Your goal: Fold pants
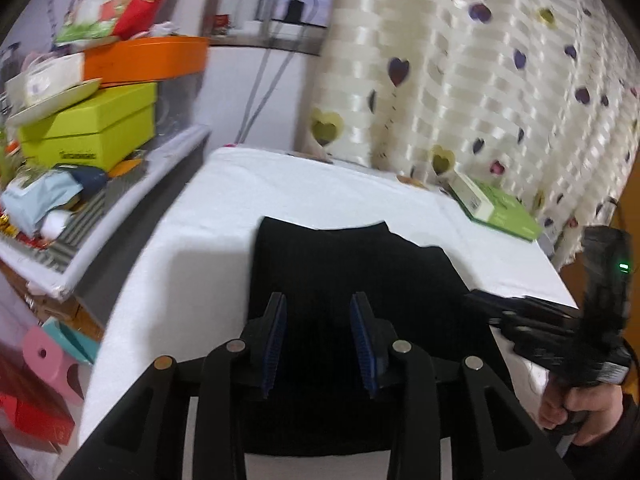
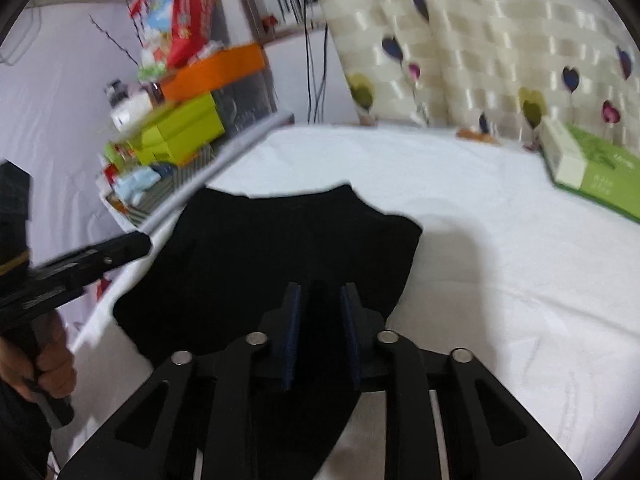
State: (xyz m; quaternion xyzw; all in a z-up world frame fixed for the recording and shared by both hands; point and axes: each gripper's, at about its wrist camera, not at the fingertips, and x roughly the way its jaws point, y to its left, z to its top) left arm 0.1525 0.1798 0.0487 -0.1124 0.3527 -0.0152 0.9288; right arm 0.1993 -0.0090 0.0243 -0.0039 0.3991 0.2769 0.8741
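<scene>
Here we hold both grippers, left (image 1: 318,344) and right (image 2: 320,334), parted over the pants (image 2: 280,248): soft, limp cloth on the bed (image 2: 500,280), best pinched at its near corners.

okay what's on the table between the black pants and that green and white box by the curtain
Nothing: between the black pants and the green and white box there is only bare white table cover, clearest in the right wrist view.

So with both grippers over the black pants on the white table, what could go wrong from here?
The black pants lie close to the table's left edge; a pull that way might drag them off. The left gripper and right gripper are both open, so a shallow pinch may catch only one layer. The green box could be bumped on a wide swing.
</scene>
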